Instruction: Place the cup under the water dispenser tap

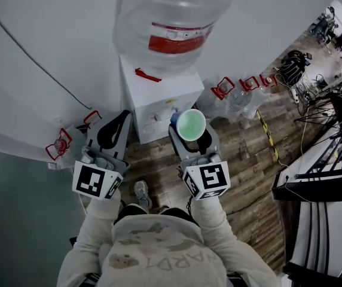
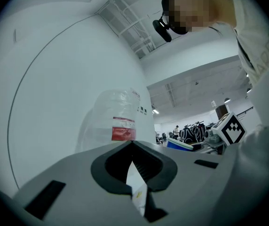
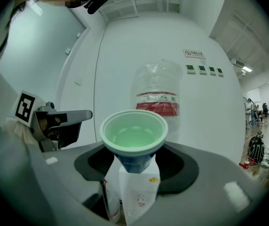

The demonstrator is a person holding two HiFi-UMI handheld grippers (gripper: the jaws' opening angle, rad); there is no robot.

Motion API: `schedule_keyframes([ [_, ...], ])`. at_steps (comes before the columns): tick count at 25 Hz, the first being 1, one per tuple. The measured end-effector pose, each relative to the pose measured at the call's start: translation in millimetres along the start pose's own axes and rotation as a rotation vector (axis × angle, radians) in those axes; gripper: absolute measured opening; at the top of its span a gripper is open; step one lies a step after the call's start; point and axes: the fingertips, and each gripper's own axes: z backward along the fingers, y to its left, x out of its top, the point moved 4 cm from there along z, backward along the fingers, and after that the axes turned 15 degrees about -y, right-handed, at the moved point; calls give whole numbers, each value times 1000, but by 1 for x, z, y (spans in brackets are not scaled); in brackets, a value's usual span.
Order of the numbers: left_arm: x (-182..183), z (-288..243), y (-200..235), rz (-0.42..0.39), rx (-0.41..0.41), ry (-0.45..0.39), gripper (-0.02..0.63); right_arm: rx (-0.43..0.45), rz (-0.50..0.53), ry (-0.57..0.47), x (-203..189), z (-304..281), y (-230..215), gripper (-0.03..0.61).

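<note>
Head view: a person in a pale sweatshirt (image 1: 159, 250) stands facing a white water dispenser (image 1: 159, 97) w/ a big clear bottle (image 1: 171, 17) on top, red label round it. Both claws are held out in front. The left claw (image 1: 118, 124) is off to the dispenser's left, dark pads together, nothing in it. The right claw (image 1: 194, 141) grips the cup (image 1: 191, 124), which is upright, pale green inside and blue outside. The cup sits in front of the dispenser's lower right corner, in the claw and not on anything. Wood floor (image 1: 243, 154) below, empty bottles w/ red handles (image 1: 60, 142) on the left, and a desk (image 1: 314, 172) w/ cables on the right.

Left gripper view: left claw (image 2: 130, 144) closed, pad tips meeting at the far end, nothing btwn them. A strip of the white dispenser (image 2: 137, 187) shows through the gap nearer the camera. The bottle (image 2: 118, 121) rises beyond, against a white wall.

Right gripper view: right claw (image 3: 134, 161) clamped on the cup (image 3: 133, 135) low on its blue body, rim well above the pads, cup empty as far as I can see. The dispenser (image 3: 139, 192) is straight beyond and below it, w/ the bottle (image 3: 157, 88) above. The left claw (image 3: 61, 121) shows at left, level w/ the cup and apart from it.
</note>
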Motion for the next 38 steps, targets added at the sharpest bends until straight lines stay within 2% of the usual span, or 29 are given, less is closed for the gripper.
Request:
schedule_keyframes([
  [17, -74, 8, 40, 58, -18, 86, 6, -19, -29, 165, -107, -24, 3, 282],
  [25, -107, 22, 42, 73, -29, 111, 6, -25, -52, 240, -166, -19, 3, 282],
  [29, -128, 34, 43, 108, -4, 150, 5, -21, -59, 271, -199, -16, 5, 282],
  [36, -159, 49, 45, 91, -8, 165, 6, 8, -55, 313, -248, -12, 7, 282],
  [38, -168, 53, 44, 111, 5, 181, 6, 11, -60, 323, -262, -9, 7, 282],
])
